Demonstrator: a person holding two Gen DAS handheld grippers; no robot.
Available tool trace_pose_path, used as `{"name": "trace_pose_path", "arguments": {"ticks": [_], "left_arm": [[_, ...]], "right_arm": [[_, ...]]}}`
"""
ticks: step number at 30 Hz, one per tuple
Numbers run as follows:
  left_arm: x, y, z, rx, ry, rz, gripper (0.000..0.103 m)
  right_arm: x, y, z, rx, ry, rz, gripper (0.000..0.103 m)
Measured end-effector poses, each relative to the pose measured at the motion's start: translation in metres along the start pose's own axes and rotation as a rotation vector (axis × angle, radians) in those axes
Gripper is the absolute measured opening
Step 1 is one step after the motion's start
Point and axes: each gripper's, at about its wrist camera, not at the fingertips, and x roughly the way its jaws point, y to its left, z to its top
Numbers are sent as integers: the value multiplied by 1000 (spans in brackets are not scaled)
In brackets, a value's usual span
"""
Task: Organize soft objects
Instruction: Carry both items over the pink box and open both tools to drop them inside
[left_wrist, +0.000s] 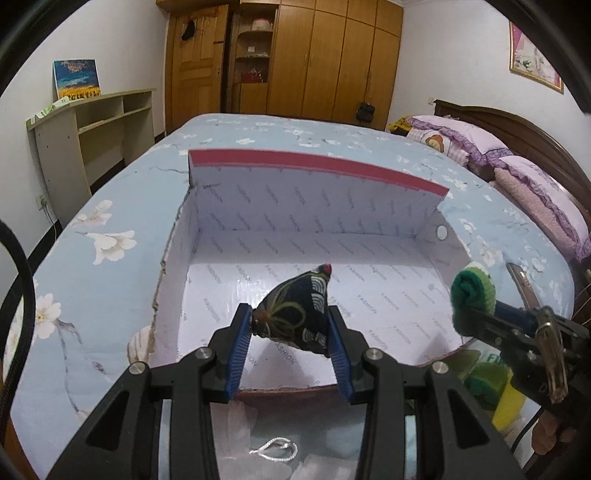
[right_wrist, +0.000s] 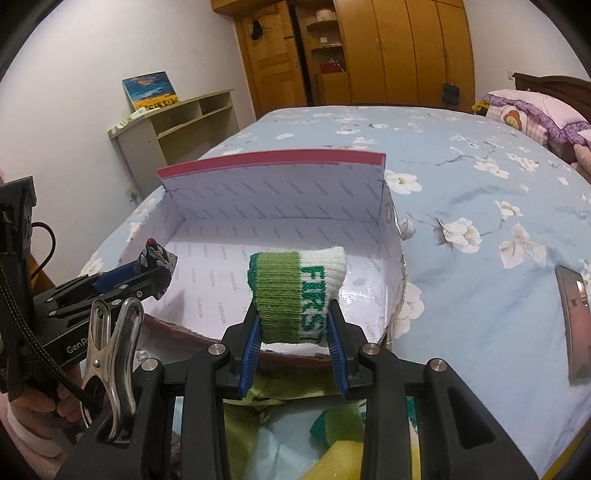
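My left gripper (left_wrist: 291, 325) is shut on a dark patterned fabric pouch (left_wrist: 295, 314) and holds it over the near edge of an open cardboard box (left_wrist: 303, 206) lined with white printed paper. My right gripper (right_wrist: 293, 321) is shut on a rolled green and white sock (right_wrist: 299, 291) marked "FIRST", held over the same box (right_wrist: 280, 195) near its front right. The sock (left_wrist: 474, 295) and right gripper show at the right of the left wrist view. The pouch (right_wrist: 157, 256) and left gripper show at the left of the right wrist view.
The box lies on a bed with a light blue flowered sheet (right_wrist: 480, 192). More soft items lie below the grippers: a yellow and green pile (right_wrist: 325, 435) and pale mesh fabric (left_wrist: 240, 435). A dark flat object (right_wrist: 576, 314) lies right of the box. Pillows (left_wrist: 461, 140) are at far right.
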Motion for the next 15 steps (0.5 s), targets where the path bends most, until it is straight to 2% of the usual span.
{"name": "trace_pose_path", "arguments": {"ticks": [10,15], "left_arm": [[13,1,-5,-5,30,10,42],[10,-2,-4,5,16,32,49]], "right_arm": [[11,-3,-5,3,21,-15,34],[12,-2,-4,5,22,-18,35]]}}
